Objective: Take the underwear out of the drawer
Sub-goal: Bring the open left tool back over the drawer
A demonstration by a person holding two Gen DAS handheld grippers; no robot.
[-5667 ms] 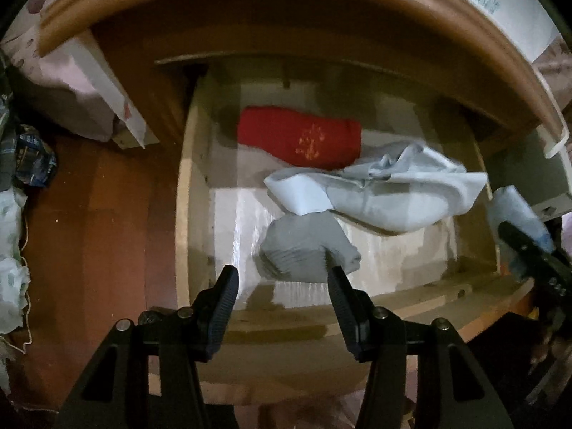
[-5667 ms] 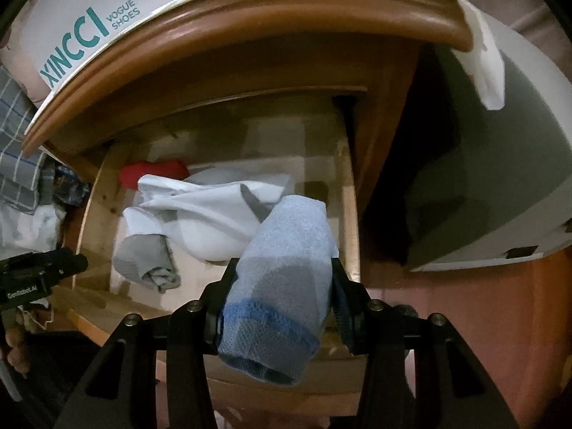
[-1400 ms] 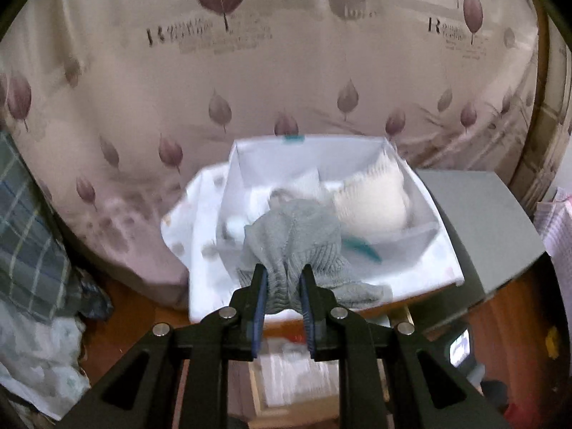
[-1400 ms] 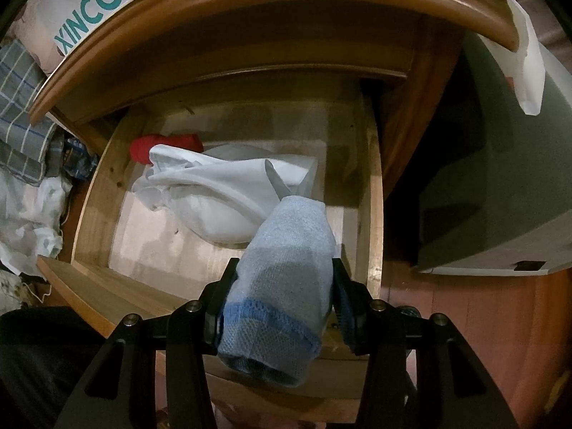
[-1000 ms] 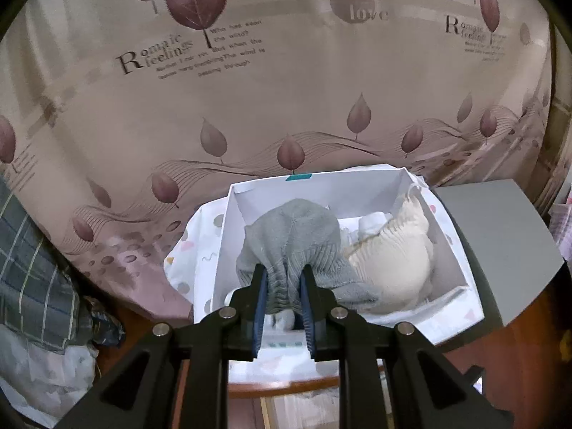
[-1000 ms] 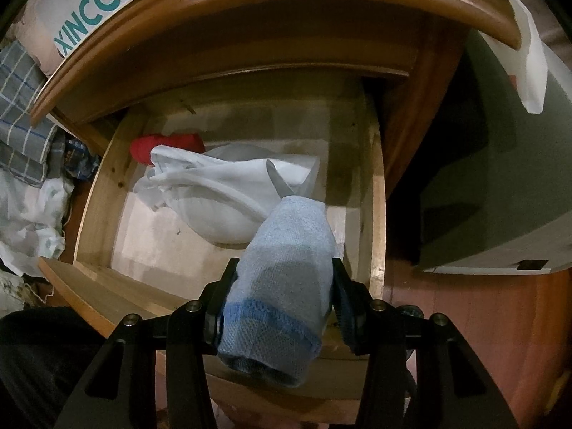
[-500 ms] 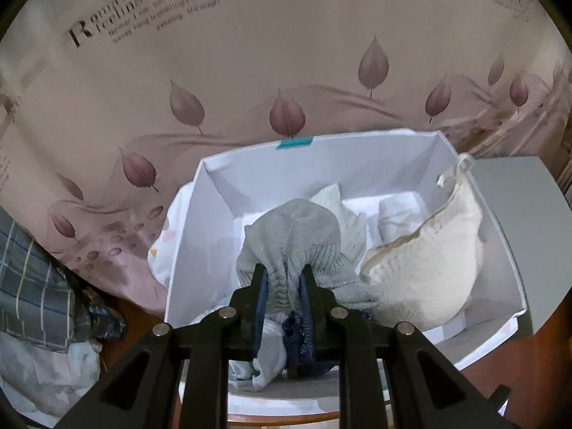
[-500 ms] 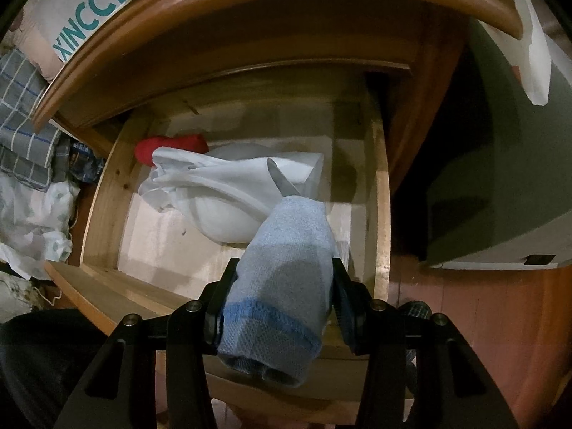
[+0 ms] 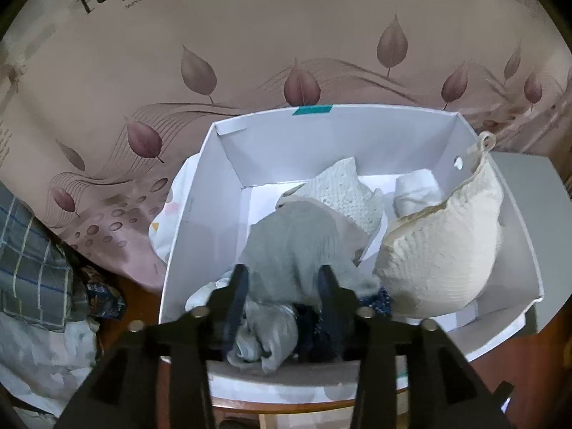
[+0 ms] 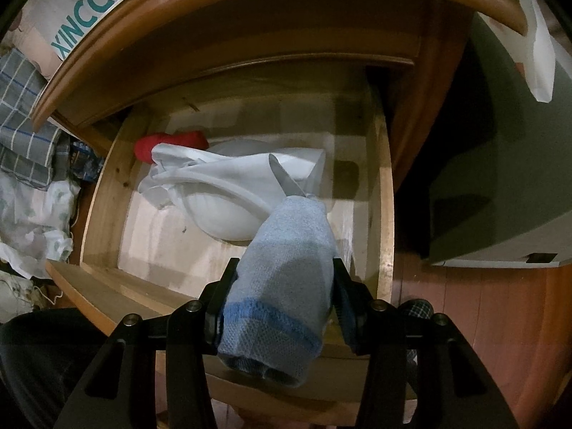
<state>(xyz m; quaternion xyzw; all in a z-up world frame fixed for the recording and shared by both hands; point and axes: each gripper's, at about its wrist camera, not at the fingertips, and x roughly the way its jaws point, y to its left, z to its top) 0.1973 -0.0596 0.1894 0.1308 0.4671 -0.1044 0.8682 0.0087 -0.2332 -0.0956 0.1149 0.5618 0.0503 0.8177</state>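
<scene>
In the left wrist view my left gripper point(image 9: 284, 280) is open over a white cardboard box point(image 9: 200, 221). The grey knit underwear point(image 9: 296, 250) lies loose between its spread fingers on the pile inside the box. A cream knit bra point(image 9: 447, 261) and white knit pieces point(image 9: 343, 189) lie in the box too. In the right wrist view my right gripper point(image 10: 284, 282) is shut on a rolled light-blue garment point(image 10: 286, 286) above the front right of the open wooden drawer point(image 10: 382, 214). White underwear point(image 10: 232, 186) and a red piece point(image 10: 168, 143) lie in the drawer.
The box stands on a patterned cloth on a wooden top point(image 9: 307, 404) against a leaf-print curtain point(image 9: 250, 53). A plaid cloth point(image 9: 28, 250) is at the left. A grey cabinet point(image 10: 500, 178) stands right of the drawer; a shoe box point(image 10: 89, 3) sits above it.
My left gripper carried the grey underwear from the drawer to the white box, lowered it in, and its fingers have opened. My right gripper has stayed shut on the blue garment over the drawer.
</scene>
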